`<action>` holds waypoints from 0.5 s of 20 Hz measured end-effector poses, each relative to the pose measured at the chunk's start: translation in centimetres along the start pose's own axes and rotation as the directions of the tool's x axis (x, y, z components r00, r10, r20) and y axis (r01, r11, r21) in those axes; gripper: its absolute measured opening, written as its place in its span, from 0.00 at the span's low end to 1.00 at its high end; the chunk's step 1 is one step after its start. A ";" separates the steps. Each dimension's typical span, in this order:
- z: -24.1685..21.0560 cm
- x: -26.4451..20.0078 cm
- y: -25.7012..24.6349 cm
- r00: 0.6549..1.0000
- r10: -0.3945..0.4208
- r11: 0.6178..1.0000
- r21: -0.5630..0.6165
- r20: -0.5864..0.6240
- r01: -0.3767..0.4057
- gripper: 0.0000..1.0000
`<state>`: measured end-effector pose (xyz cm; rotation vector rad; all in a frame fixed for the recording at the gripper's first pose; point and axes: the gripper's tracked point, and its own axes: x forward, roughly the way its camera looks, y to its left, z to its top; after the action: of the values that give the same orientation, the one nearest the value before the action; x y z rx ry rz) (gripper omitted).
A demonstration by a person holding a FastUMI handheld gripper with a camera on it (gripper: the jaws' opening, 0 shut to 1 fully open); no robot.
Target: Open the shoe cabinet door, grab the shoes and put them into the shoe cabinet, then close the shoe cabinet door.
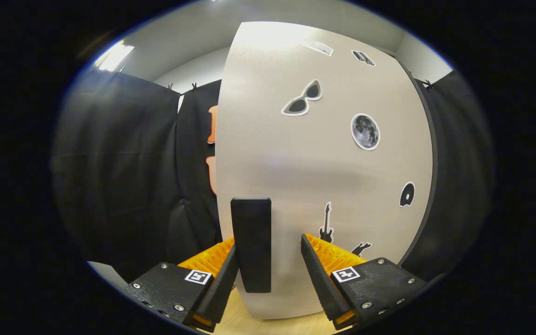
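The shoe cabinet door [296, 177] is a pale beige panel standing close in front of me, with stickers of sunglasses, a moon, a guitar and a record on it. Its black upright handle [251, 242] sits near the door's left edge. My gripper [269, 243] is open with the handle between its fingers. The left finger lies against the handle's left side, while a gap separates the right finger from the handle. The door looks flat to me, and I cannot tell whether it is ajar.
Black cloth [123, 177] hangs to the left of the cabinet and more of it [458, 163] to the right. A light wooden surface [249, 323] runs under the door and my fingers. A small pale edge [103, 271] shows low on the left.
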<state>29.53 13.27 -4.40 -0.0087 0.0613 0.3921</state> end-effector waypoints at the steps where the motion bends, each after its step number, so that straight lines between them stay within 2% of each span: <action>1: -0.1 0.7 0.1 1.000 -0.004 1.000 -0.003 0.001 0.004 0.80; 10: -0.1 3.9 0.1 0.999 -0.038 0.999 -0.006 -0.006 0.038 0.82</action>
<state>33.07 14.83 -4.77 -0.0166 0.0655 0.3540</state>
